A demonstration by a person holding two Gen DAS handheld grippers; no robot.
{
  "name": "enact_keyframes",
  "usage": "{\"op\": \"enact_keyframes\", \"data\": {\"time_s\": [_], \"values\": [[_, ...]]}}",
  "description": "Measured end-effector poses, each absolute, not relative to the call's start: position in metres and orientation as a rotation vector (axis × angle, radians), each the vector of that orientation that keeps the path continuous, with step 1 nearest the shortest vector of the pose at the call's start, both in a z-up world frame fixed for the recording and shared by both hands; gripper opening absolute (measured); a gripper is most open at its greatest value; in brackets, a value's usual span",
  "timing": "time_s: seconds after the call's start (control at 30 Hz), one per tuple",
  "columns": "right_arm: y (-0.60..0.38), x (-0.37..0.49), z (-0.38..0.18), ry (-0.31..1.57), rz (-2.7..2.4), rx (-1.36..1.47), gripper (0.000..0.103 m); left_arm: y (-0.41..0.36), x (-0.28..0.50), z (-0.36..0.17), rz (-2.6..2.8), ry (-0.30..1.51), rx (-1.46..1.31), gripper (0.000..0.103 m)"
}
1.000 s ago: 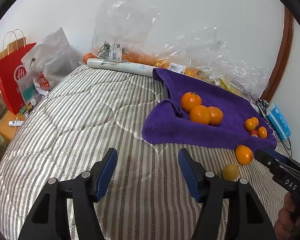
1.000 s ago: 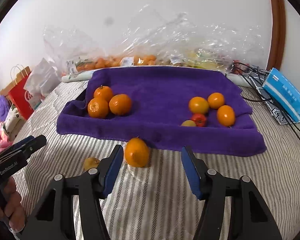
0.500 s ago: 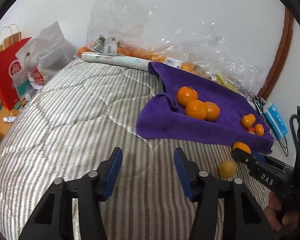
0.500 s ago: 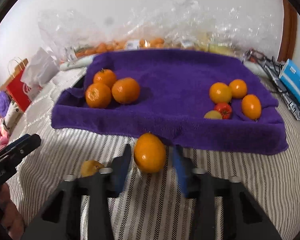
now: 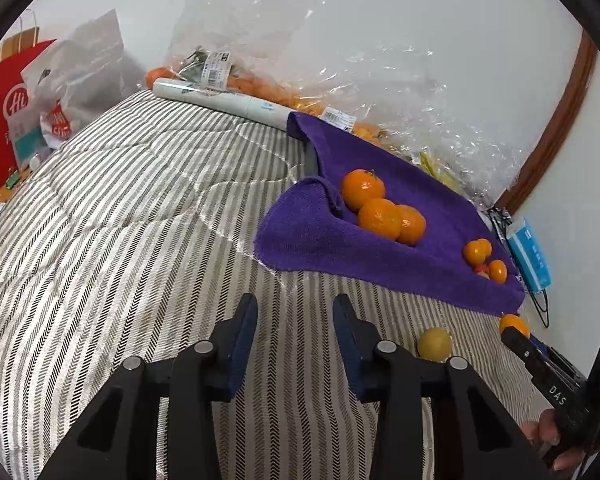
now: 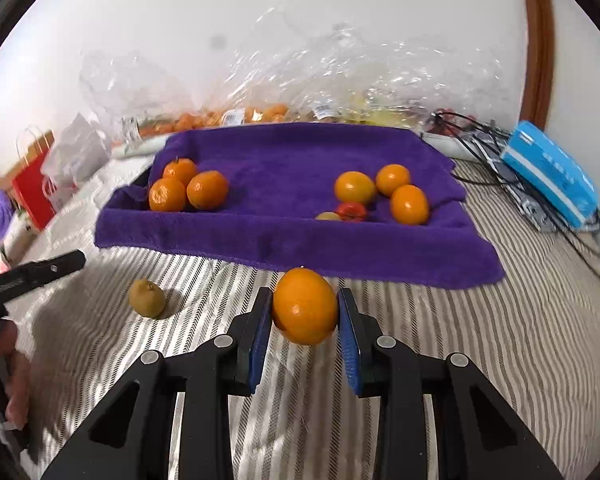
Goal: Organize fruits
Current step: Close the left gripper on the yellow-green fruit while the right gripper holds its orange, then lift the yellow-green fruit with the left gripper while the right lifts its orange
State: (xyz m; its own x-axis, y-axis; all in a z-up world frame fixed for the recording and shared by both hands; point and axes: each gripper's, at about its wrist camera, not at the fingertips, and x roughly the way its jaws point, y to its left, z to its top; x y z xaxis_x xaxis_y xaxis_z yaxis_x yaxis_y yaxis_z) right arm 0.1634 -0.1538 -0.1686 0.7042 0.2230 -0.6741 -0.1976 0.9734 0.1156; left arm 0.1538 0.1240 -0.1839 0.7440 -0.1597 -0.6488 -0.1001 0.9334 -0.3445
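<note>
My right gripper (image 6: pixel 305 312) is shut on an orange fruit (image 6: pixel 305 306), held just above the striped bed in front of the purple towel (image 6: pixel 292 160). On the towel lie three mandarins (image 6: pixel 188 190) at the left and a group of small orange fruits with a red tomato (image 6: pixel 352 210) at the right. A yellow-green fruit (image 6: pixel 147 298) lies on the bed to the left; it also shows in the left wrist view (image 5: pixel 434 343). My left gripper (image 5: pixel 294 332) is open and empty over the bed, left of the towel (image 5: pixel 380 248).
Clear plastic bags of fruit (image 6: pixel 300 96) lie behind the towel by the wall. A blue box (image 6: pixel 548 172) and black cables (image 6: pixel 580 232) lie at the right. A red paper bag (image 5: pixel 4 108) and a white roll (image 5: pixel 224 102) are at the far left.
My right gripper moved forward around the orange fruit, closed on it and lifted it slightly. My left gripper narrowed a little and drifted left, staying empty.
</note>
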Motion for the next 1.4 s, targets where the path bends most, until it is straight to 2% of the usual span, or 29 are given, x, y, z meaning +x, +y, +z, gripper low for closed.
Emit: {"op": "enact_keyframes", "data": {"time_s": [0.43, 0.63, 0.83, 0.9, 0.93, 1.4], "values": [[-0.204, 0.154, -0.163, 0.694, 0.163, 0.052, 0.032, 0.068, 0.152, -0.177, -0.177, 0.776, -0.102, 0.035], [-0.238, 0.166, -0.174, 0.746, 0.214, 0.237, 0.032, 0.029, 0.154, -0.177, -0.233, 0.785, -0.039, 0.037], [-0.235, 0.162, -0.173, 0.728, 0.238, 0.243, 0.032, 0.003, 0.167, -0.183, -0.247, 0.837, 0.005, 0.037], [-0.235, 0.162, -0.172, 0.726, 0.239, 0.241, 0.032, -0.003, 0.172, -0.187, -0.219, 0.861, 0.027, 0.032], [-0.236, 0.161, -0.172, 0.722, 0.24, 0.244, 0.032, -0.004, 0.172, -0.187, -0.223, 0.855, 0.02, 0.027], [-0.236, 0.162, -0.172, 0.721, 0.244, 0.245, 0.032, 0.02, 0.168, -0.183, -0.302, 0.802, -0.154, 0.028]]}}
